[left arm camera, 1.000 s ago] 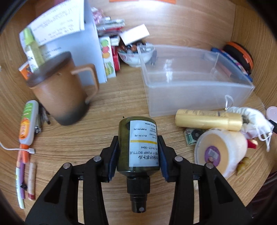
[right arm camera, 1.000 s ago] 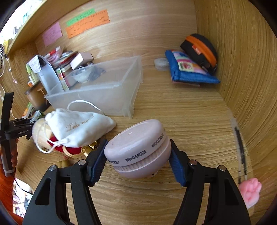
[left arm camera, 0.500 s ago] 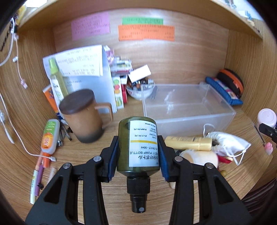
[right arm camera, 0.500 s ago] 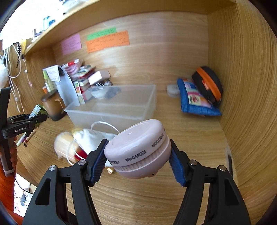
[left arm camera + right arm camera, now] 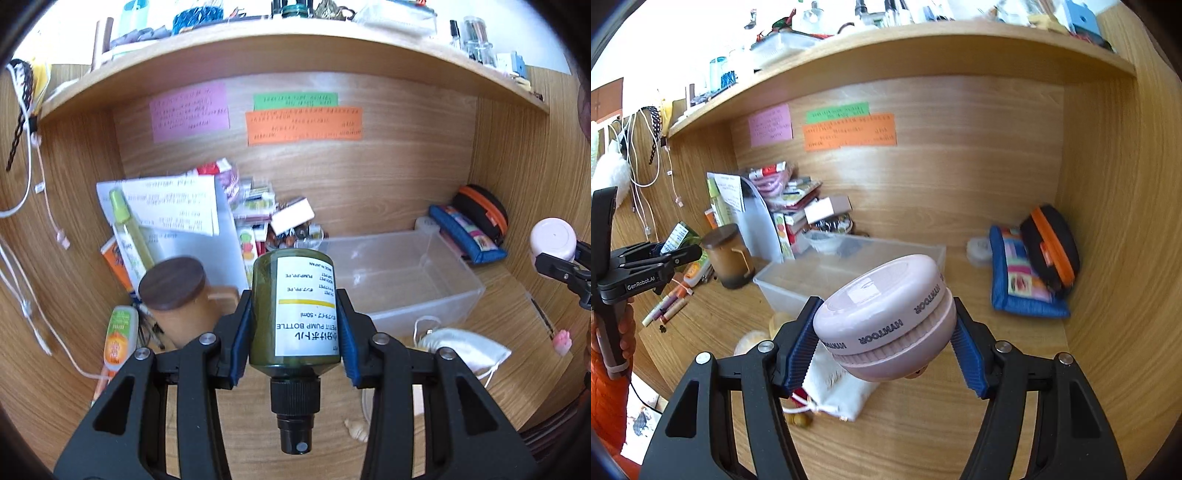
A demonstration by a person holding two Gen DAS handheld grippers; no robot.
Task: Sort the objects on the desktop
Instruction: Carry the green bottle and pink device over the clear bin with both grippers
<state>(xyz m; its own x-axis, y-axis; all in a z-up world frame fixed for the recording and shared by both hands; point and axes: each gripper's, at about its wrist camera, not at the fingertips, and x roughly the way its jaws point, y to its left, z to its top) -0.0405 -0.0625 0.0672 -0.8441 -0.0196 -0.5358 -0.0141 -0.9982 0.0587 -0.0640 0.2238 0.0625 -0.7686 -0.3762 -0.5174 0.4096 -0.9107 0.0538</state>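
My left gripper [image 5: 294,332] is shut on a dark green pump bottle [image 5: 295,314] with a white label, held high above the desk, cap toward the camera. My right gripper [image 5: 882,343] is shut on a round pink device [image 5: 886,326] marked HYMTOOR, held above a white drawstring pouch [image 5: 838,391]. A clear plastic bin [image 5: 395,277] stands on the desk ahead; it also shows in the right wrist view [image 5: 827,273]. The left gripper with the bottle [image 5: 677,236] shows at the left of the right wrist view, and the right gripper with the pink device [image 5: 552,240] at the right of the left wrist view.
A brown lidded mug [image 5: 177,299], an orange-green tube [image 5: 118,339], pens [image 5: 665,306] and papers [image 5: 166,206] are at the left. A blue pouch [image 5: 1019,284] and a black-orange case [image 5: 1052,247] lie at the back right. A wooden shelf [image 5: 295,48] spans above.
Both grippers have risen and tilted up with their objects, so the desk has dropped lower in view and the shelf and wall notes have come into view.
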